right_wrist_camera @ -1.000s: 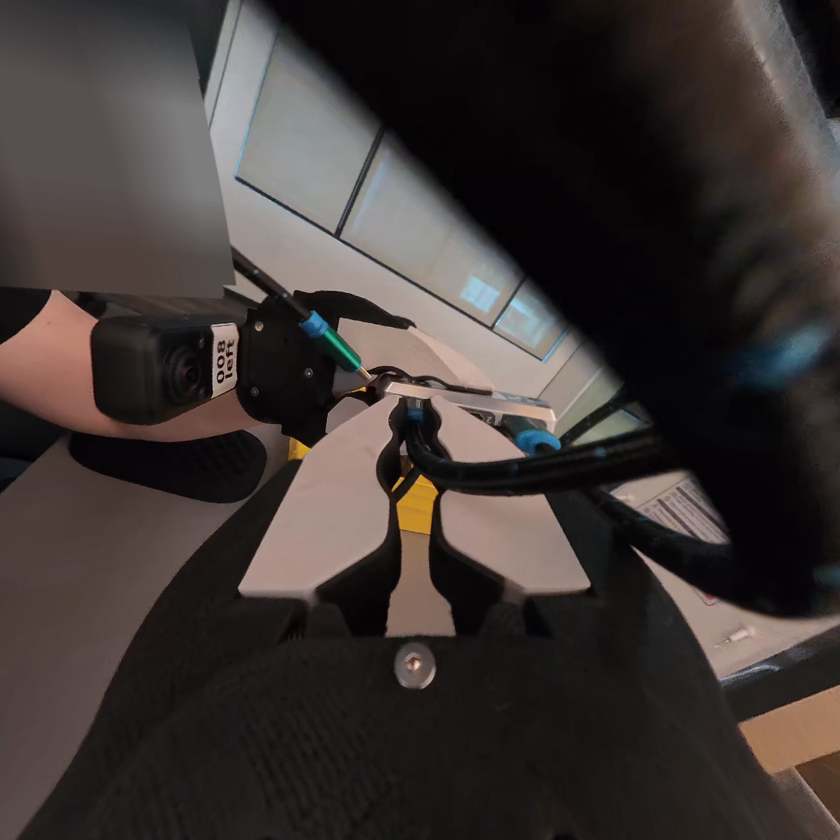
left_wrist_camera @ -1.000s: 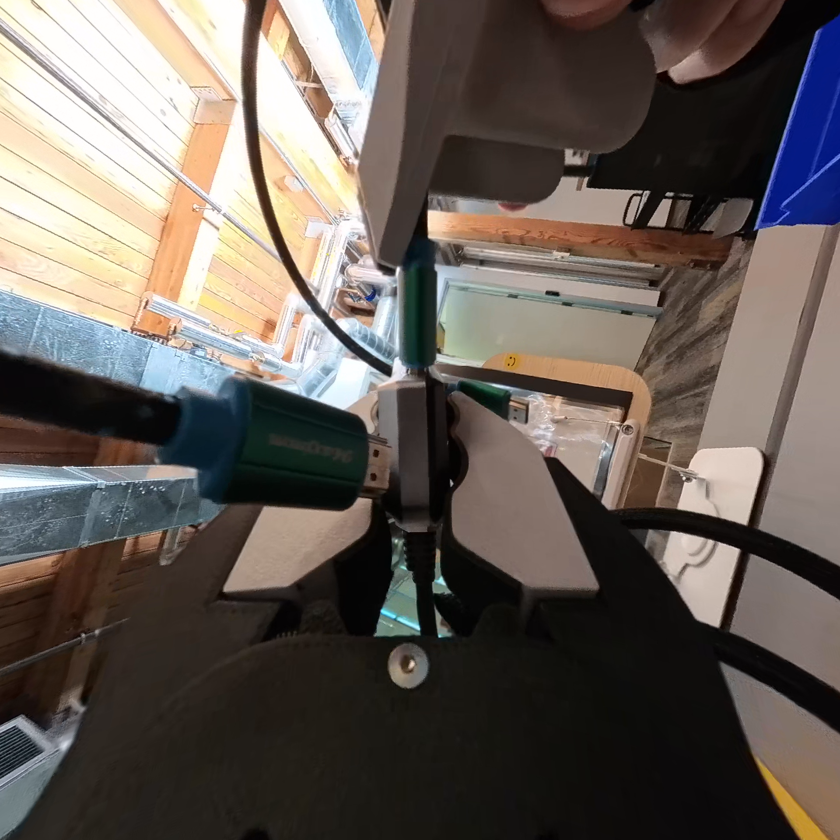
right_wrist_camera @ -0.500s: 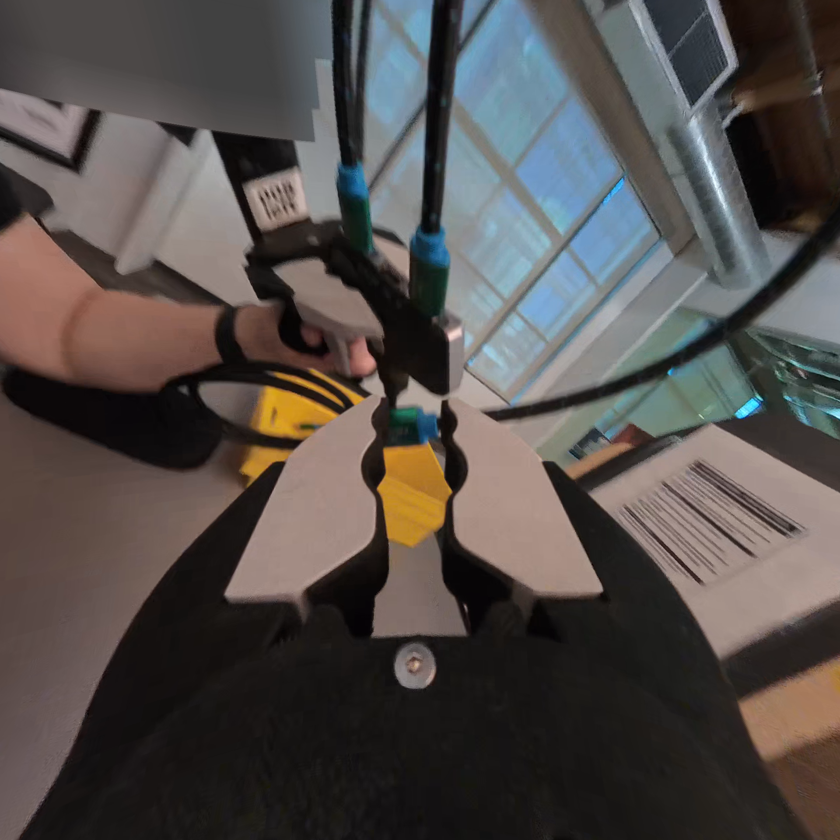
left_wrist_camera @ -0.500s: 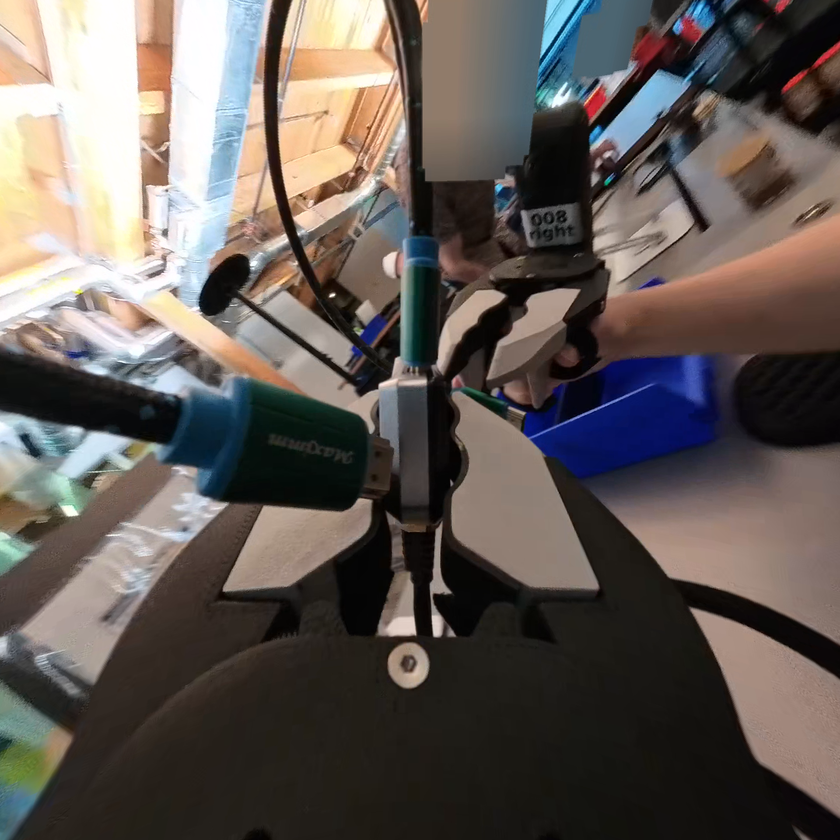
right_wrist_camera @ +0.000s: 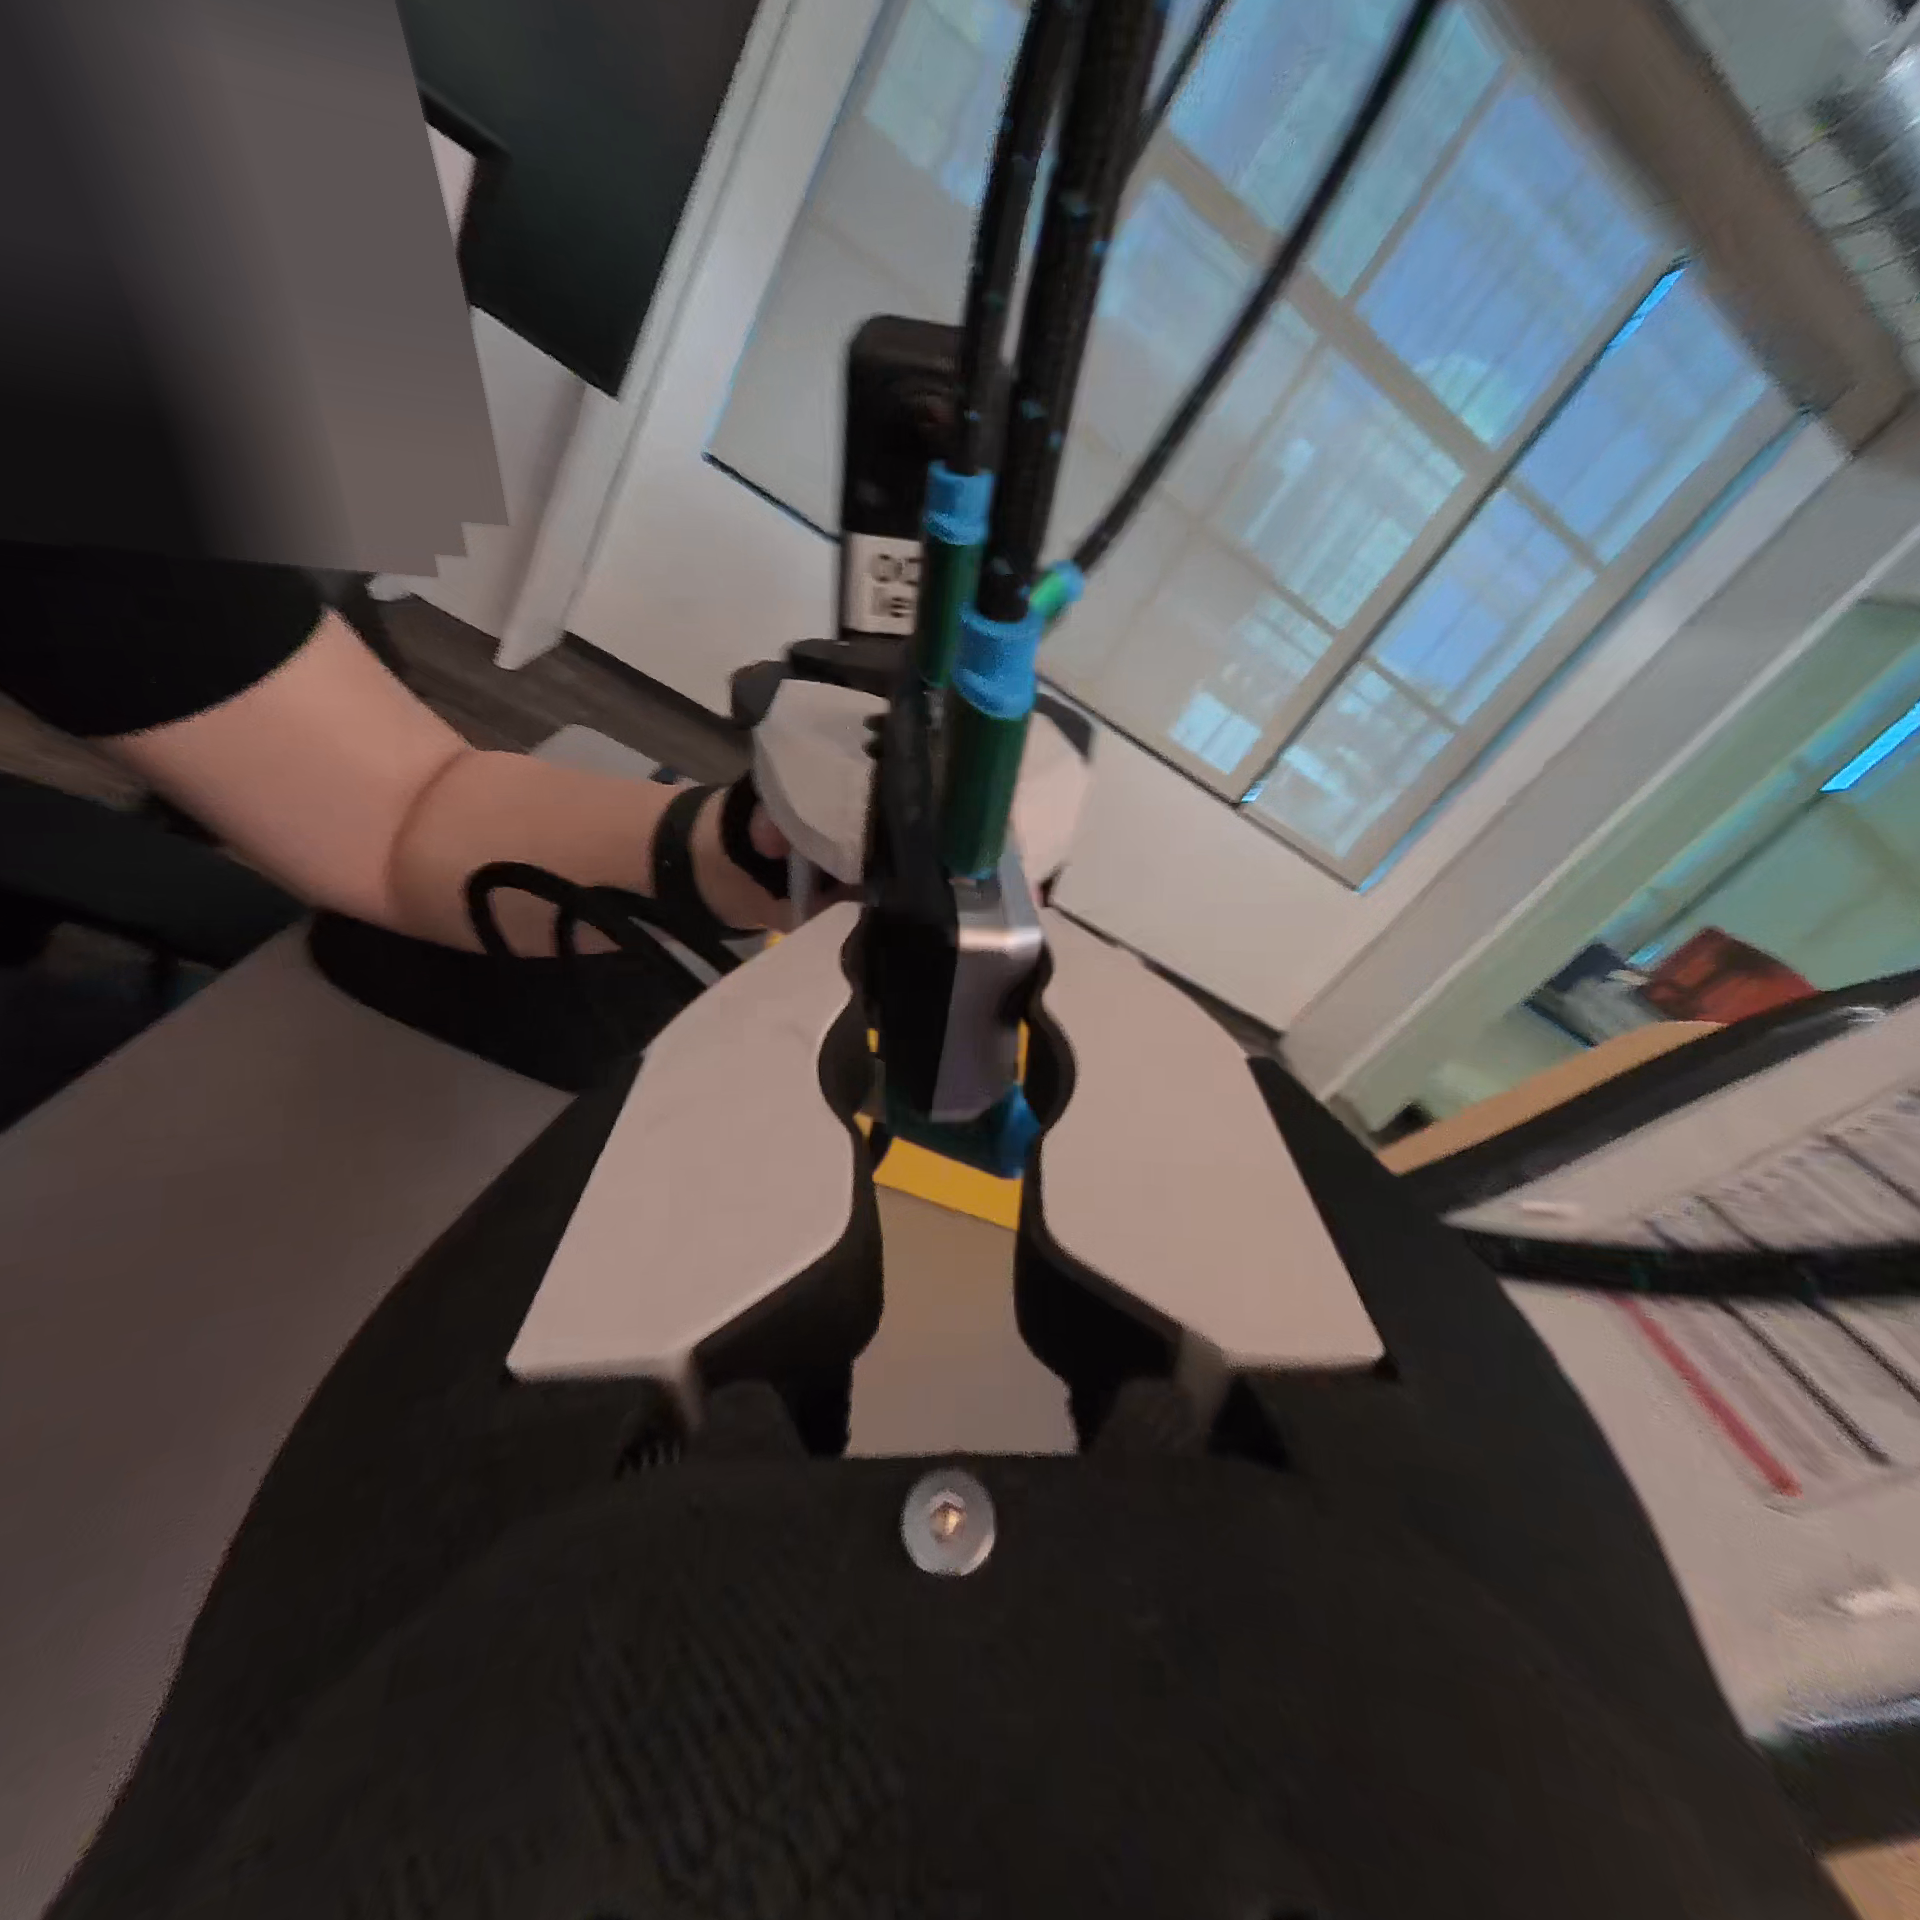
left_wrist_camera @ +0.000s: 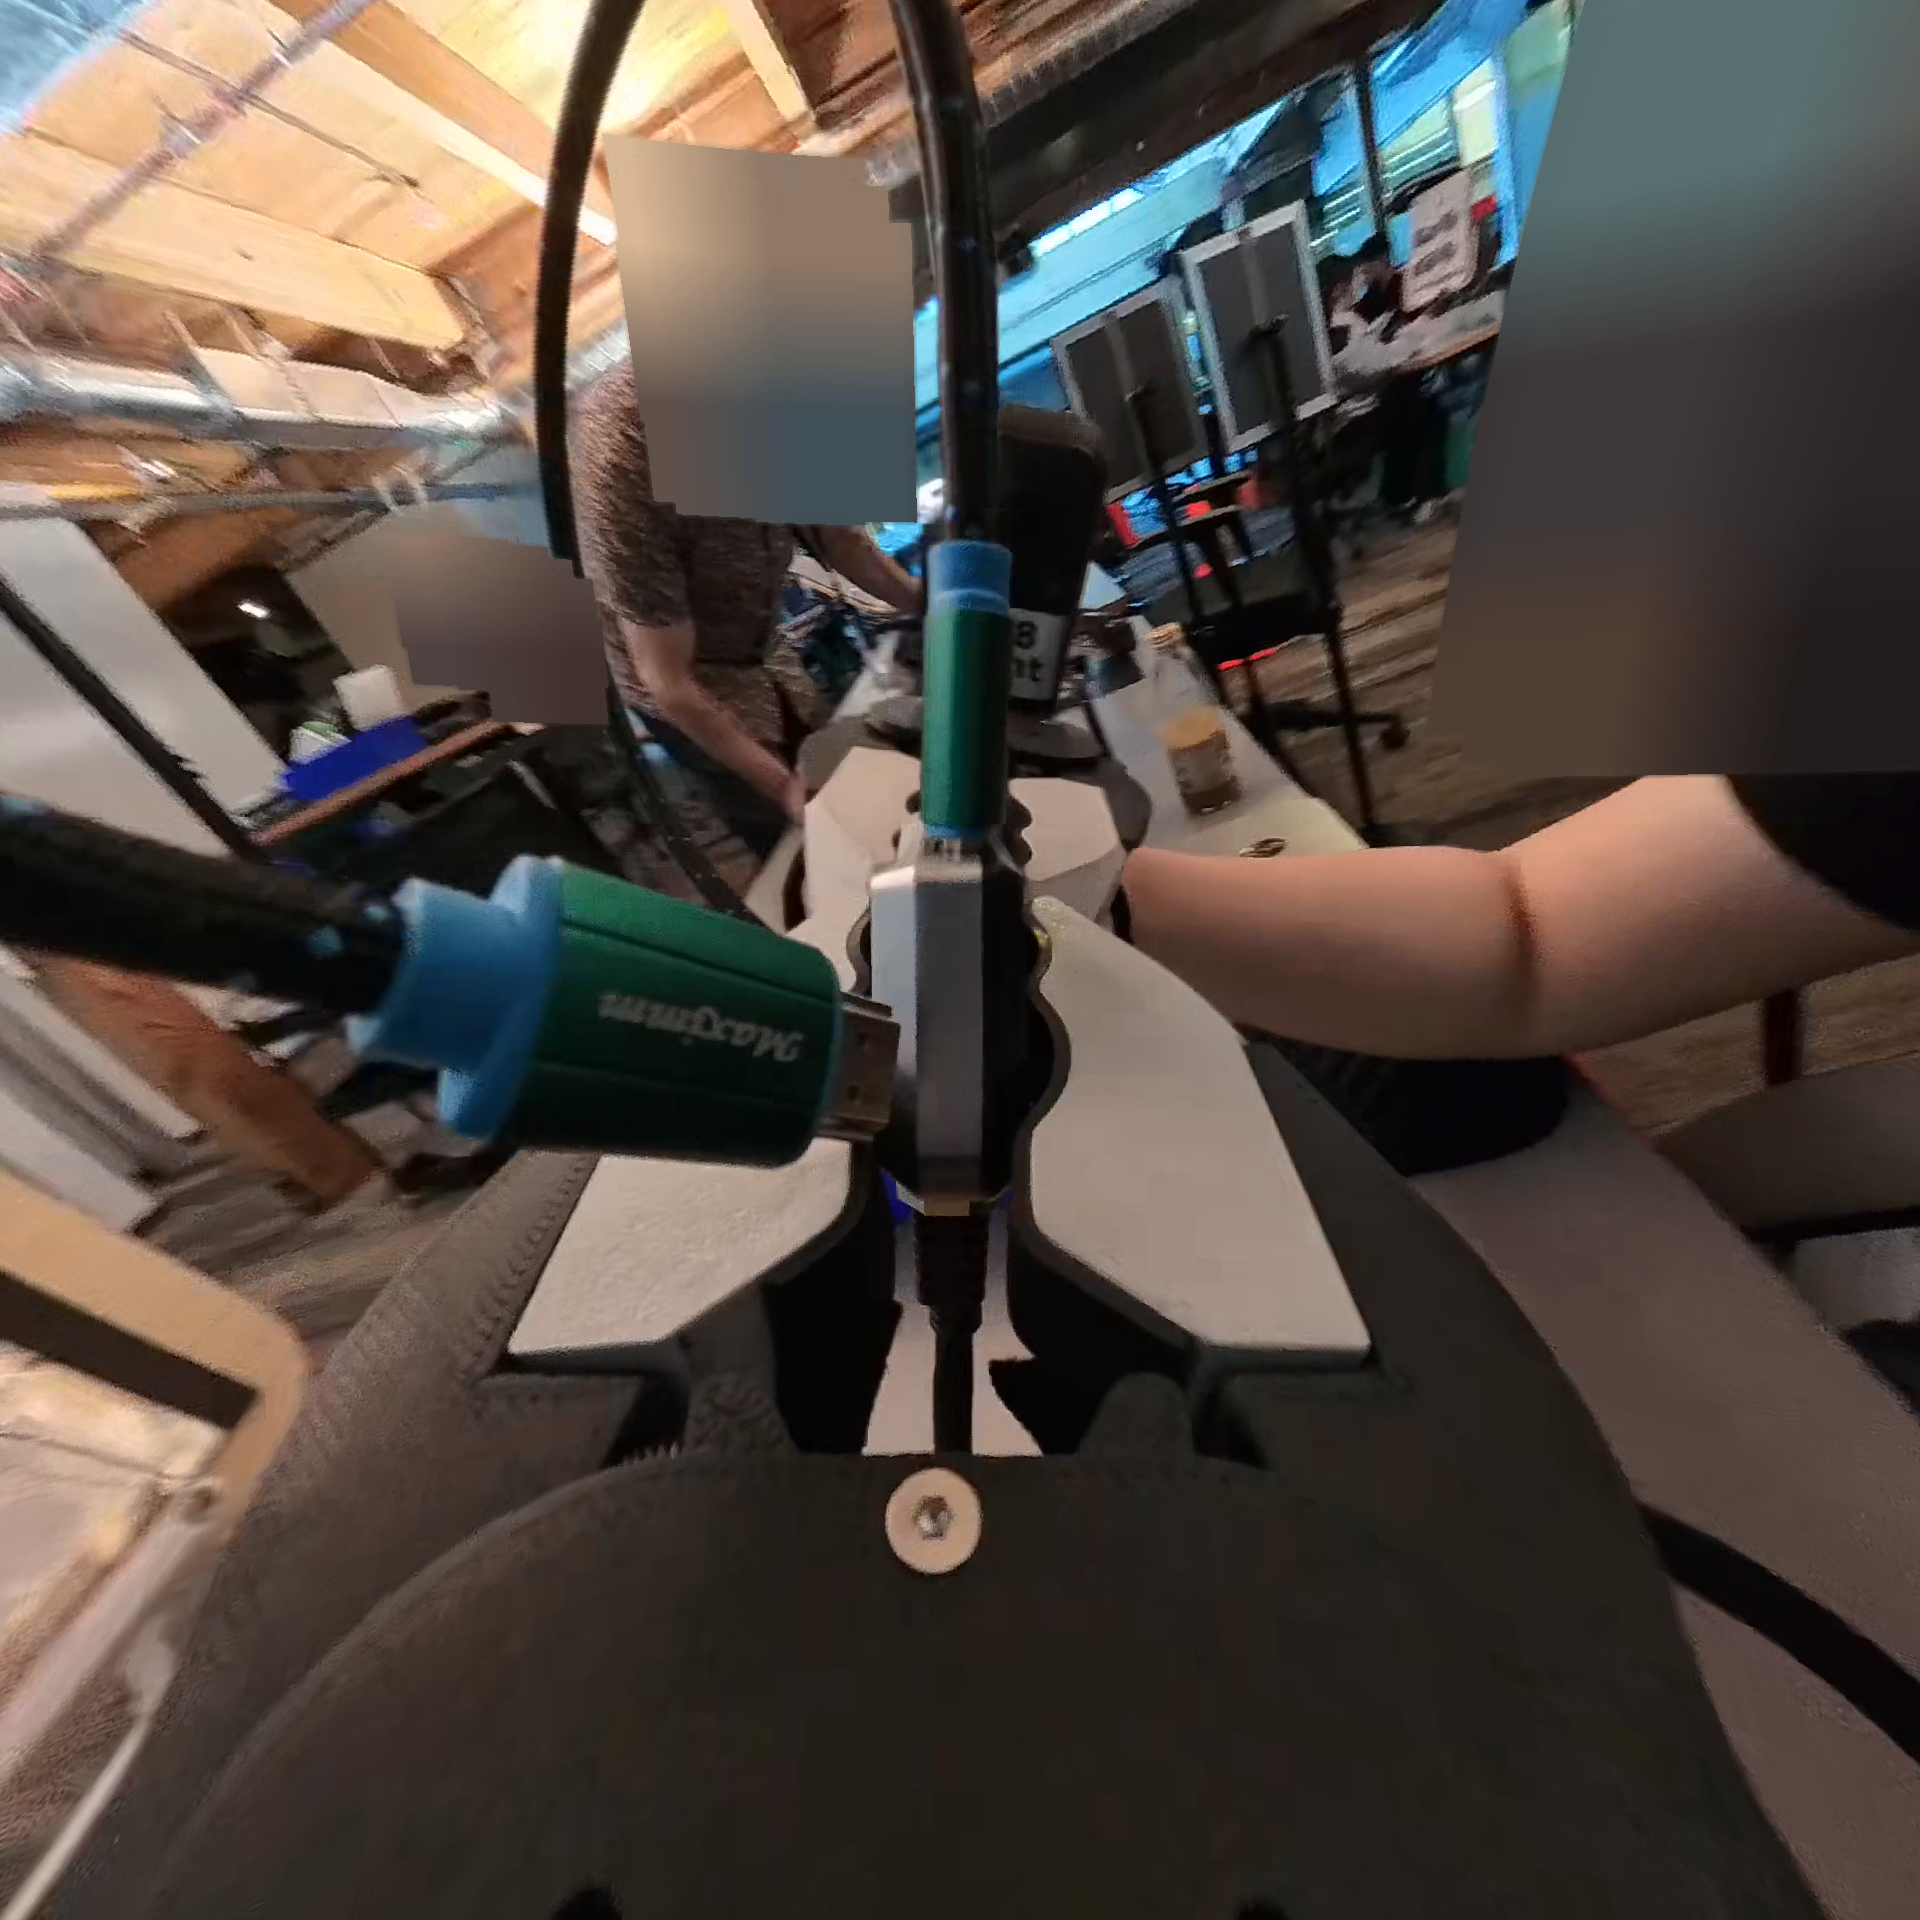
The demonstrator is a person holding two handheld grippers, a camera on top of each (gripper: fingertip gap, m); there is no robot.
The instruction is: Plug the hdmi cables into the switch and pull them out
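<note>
Left tongs are clamped on the silver HDMI switch; right tongs stand apart around it. Green plugs remain seated. Likely pulling-out phase: next, close squarely on one plug and draw straight.

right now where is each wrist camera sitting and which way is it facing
Left wrist view: sits behind the left gripper, looks along its grey fingers, which clamp the small silver-and-black switch box, toward the right gripper; a bare forearm shows.
Right wrist view: sits behind the right gripper, looks back at the left gripper with tall windows behind; the other forearm shows.
Shared: both see the switch box and its green-and-blue cable plugs, from opposite ends.
</note>
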